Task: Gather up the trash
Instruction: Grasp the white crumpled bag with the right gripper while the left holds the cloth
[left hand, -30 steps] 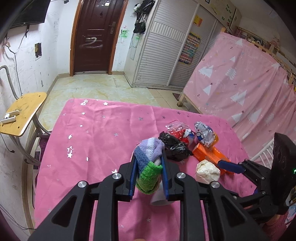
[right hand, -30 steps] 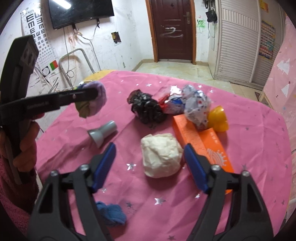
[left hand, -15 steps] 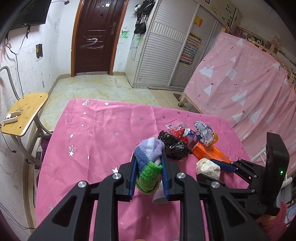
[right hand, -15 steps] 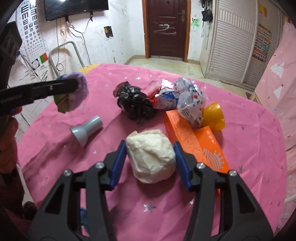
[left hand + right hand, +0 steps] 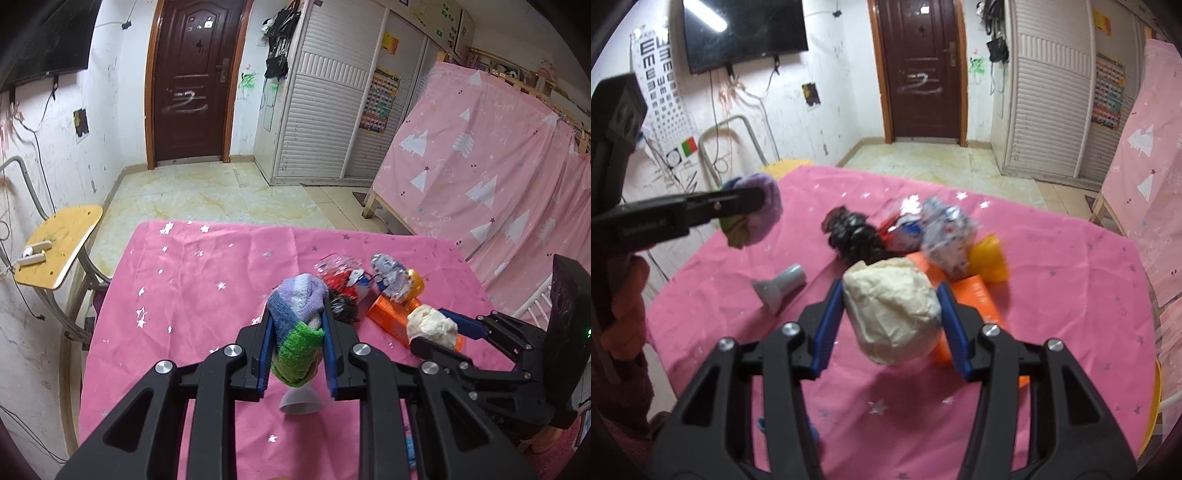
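My left gripper (image 5: 296,334) is shut on a rolled sock (image 5: 297,317), purple, blue and green, held above the pink tablecloth (image 5: 192,280). From the right wrist view that sock (image 5: 755,216) hangs at the left in the left gripper's fingers (image 5: 738,201). My right gripper (image 5: 892,306) is shut on a crumpled white paper ball (image 5: 892,306), lifted off the cloth; the ball (image 5: 430,325) also shows in the left wrist view. Behind lie a black plastic bag (image 5: 853,234), a red wrapper (image 5: 905,227), a foil wrapper (image 5: 947,232), an orange box (image 5: 979,295) and a yellow cup (image 5: 990,254).
A grey funnel-shaped piece (image 5: 779,288) lies on the cloth left of the paper ball. A blue scrap (image 5: 812,428) lies by the near edge. A yellow chair (image 5: 59,247) stands left of the table, a pink-curtained bed (image 5: 498,177) to the right.
The right gripper's jaws closed around the white paper ball and lifted it off the cloth. The left gripper rose a little with the sock still in it.
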Motion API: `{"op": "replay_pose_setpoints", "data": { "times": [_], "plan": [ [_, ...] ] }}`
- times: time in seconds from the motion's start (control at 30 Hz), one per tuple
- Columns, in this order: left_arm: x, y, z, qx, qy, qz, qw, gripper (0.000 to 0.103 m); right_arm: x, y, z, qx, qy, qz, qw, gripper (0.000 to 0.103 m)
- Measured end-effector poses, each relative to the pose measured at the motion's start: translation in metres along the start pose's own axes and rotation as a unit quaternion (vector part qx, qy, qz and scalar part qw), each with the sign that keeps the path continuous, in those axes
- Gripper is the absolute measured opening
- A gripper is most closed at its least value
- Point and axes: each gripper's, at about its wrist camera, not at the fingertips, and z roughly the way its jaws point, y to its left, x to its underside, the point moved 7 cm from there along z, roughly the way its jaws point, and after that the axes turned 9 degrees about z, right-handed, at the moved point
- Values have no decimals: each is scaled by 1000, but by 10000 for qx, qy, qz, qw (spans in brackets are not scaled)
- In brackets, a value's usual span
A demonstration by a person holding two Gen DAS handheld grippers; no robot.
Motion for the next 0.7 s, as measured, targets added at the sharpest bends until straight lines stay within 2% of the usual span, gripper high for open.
{"op": "replay_pose_setpoints", "data": {
  "times": [0.37,0.7],
  "plan": [
    [-26,-54,0,14,-104,409,9991,15,-17,-66,-46,199,-551,557,9967,49],
    [-42,-110,7,147,-106,776,9968,15,-15,-129,-81,478,-915,1035,9892,49]
  ]
}}
